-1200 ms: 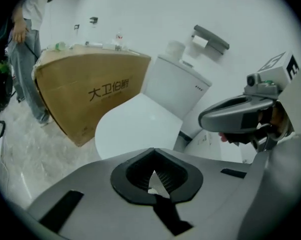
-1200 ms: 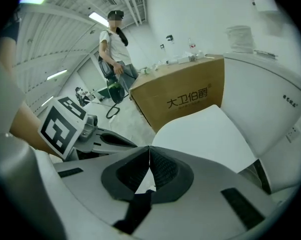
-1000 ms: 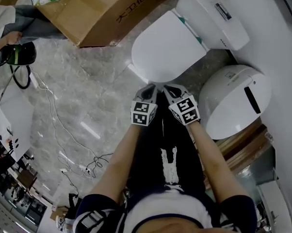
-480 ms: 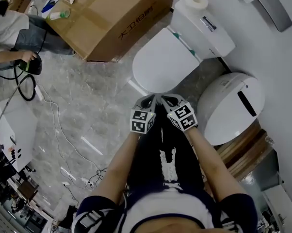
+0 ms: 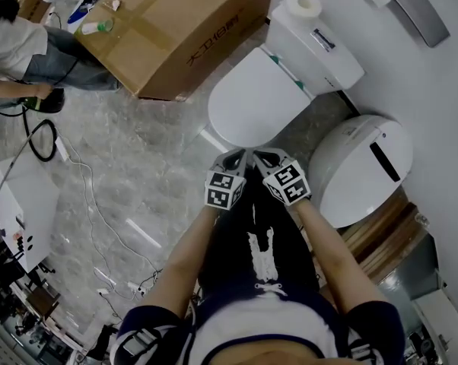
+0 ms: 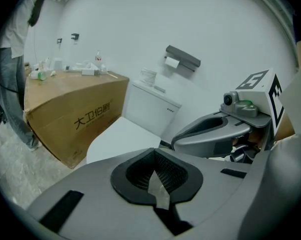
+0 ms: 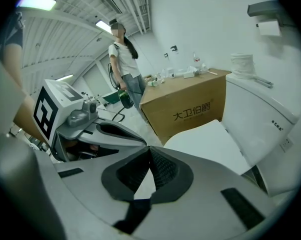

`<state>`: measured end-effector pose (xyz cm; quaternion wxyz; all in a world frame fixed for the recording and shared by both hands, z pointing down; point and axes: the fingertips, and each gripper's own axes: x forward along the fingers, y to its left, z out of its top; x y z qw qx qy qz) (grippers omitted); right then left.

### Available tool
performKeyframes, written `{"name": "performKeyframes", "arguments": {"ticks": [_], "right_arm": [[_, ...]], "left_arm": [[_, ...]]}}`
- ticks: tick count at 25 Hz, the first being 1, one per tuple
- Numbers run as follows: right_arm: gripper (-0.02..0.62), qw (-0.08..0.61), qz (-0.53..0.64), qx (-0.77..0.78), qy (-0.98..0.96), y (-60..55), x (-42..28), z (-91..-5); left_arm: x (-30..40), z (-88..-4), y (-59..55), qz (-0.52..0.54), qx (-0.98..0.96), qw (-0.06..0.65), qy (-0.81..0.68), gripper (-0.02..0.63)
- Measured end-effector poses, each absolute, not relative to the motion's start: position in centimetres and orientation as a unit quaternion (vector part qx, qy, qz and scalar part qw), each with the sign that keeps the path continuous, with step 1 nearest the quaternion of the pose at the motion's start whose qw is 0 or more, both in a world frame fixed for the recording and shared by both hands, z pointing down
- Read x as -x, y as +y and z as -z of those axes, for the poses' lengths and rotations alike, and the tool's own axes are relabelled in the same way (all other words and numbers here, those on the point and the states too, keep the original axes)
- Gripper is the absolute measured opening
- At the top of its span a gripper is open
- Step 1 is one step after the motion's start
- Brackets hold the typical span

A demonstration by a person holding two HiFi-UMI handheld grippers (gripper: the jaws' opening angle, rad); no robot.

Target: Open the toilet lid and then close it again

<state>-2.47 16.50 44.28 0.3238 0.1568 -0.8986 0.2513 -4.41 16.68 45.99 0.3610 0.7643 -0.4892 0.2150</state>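
Note:
The white toilet lid [image 5: 256, 101] lies down flat over the bowl, in front of the tank [image 5: 314, 46]. My left gripper [image 5: 233, 157] and right gripper [image 5: 260, 157] hang side by side just short of the lid's front edge, both shut and holding nothing. In the left gripper view the shut pads [image 6: 154, 176] point at the lid [image 6: 115, 139], with the right gripper [image 6: 215, 131] beside them. The right gripper view shows its shut jaws [image 7: 149, 173], the lid [image 7: 208, 144] beyond and the left gripper [image 7: 108, 130] alongside.
A large cardboard box [image 5: 176, 29] stands left of the toilet. A white round-topped bin [image 5: 362, 169] sits to its right. A toilet roll [image 5: 301, 4] rests on the tank. Cables [image 5: 92, 204] trail over the marble floor. A person [image 5: 16, 52] is at the upper left.
Both grippers have lifted a little together in front of the lid, their jaws still shut. The lid has stayed down. The head view has shifted slightly.

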Motion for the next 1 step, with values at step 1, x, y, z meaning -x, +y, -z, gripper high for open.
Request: {"name": "performKeyframes", "arguments": {"ticks": [1], "right_arm": [[0.008, 0.324, -0.25, -0.157, -0.899, 16.5, 2.46, -44.2]], "left_arm": [[4.35, -45.91, 16.71, -0.215, -0.765, 0.36, -0.488, 0.006]]}}
